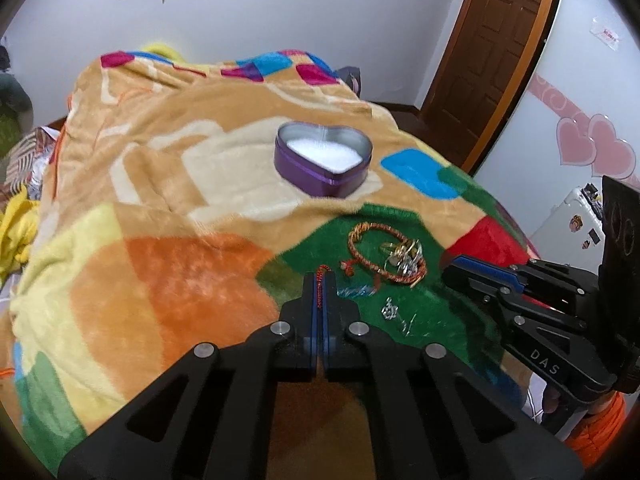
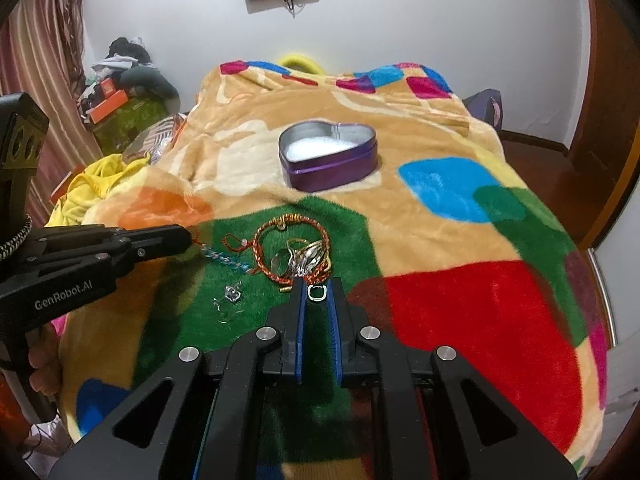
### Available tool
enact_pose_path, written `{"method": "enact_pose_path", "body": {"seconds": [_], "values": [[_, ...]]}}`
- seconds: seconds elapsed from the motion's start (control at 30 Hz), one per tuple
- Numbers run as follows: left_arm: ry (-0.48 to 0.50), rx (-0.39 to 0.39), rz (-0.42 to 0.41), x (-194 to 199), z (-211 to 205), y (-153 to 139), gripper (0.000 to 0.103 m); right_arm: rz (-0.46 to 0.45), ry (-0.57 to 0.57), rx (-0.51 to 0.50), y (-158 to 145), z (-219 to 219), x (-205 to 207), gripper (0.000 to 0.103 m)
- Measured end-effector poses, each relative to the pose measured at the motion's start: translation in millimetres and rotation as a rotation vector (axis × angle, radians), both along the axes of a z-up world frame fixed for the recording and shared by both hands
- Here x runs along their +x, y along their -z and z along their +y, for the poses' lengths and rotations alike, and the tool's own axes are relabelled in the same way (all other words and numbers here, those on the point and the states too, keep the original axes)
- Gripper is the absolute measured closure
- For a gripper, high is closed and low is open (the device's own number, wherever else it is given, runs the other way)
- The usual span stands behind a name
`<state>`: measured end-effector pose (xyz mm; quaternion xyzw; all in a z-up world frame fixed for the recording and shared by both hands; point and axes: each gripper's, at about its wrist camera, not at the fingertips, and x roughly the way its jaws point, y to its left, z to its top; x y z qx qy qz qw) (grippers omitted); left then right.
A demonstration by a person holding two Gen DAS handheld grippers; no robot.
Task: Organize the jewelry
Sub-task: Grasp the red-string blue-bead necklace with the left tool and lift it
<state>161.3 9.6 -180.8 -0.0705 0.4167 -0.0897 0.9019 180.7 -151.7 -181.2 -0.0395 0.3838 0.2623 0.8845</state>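
- Closest up in the left wrist view: the left gripper [image 1: 320, 280], clamped tight on a thin red braided cord [image 1: 319, 286] that pokes out between its blue pads. My guess is it's pinched right at the tip so the string of pale blue beads [image 1: 354, 292] trailing off it can be lifted clear of the pile.
- Same view, just past the tips: a woven orange-and-gold bracelet [image 1: 384, 254] looped around a clump of shiny metal rings [image 1: 404, 260], all on the green patch of a fuzzy patchwork blanket [image 1: 168, 264]. A small clear crystal charm [image 1: 390, 312] lies loose beside them.
- Further back sits the heart-shaped tin [image 1: 323, 160], purple sides, bare metal inside, white padding in the bottom, lid off and nothing in it yet. Presumably that's where everything goes.
- Right wrist view now: the right gripper [image 2: 318, 292] is nearly closed, nipping a small silver ring [image 2: 317, 293] at the near edge of the pile, with only a sliver of gap left.
- From here the bracelet [image 2: 292, 240] and rings [image 2: 306, 260] are touching in one tangle, so picking single pieces from the edges makes sense.
- Tin [image 2: 329, 156] sits well beyond the pile, open side up.
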Motion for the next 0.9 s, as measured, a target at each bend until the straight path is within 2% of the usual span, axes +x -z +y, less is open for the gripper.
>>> {"method": "enact_pose_path", "body": {"seconds": [0.63,0.9], "values": [[0.001,0.044,-0.262,-6,7,-101,0.103,-0.165,0.058,0.054,-60,-1,-3,0.094],[0.018,0.065,-0.353,5,3,-130,0.103,-0.228,0.060,0.073,-76,3,4,0.094]]}}
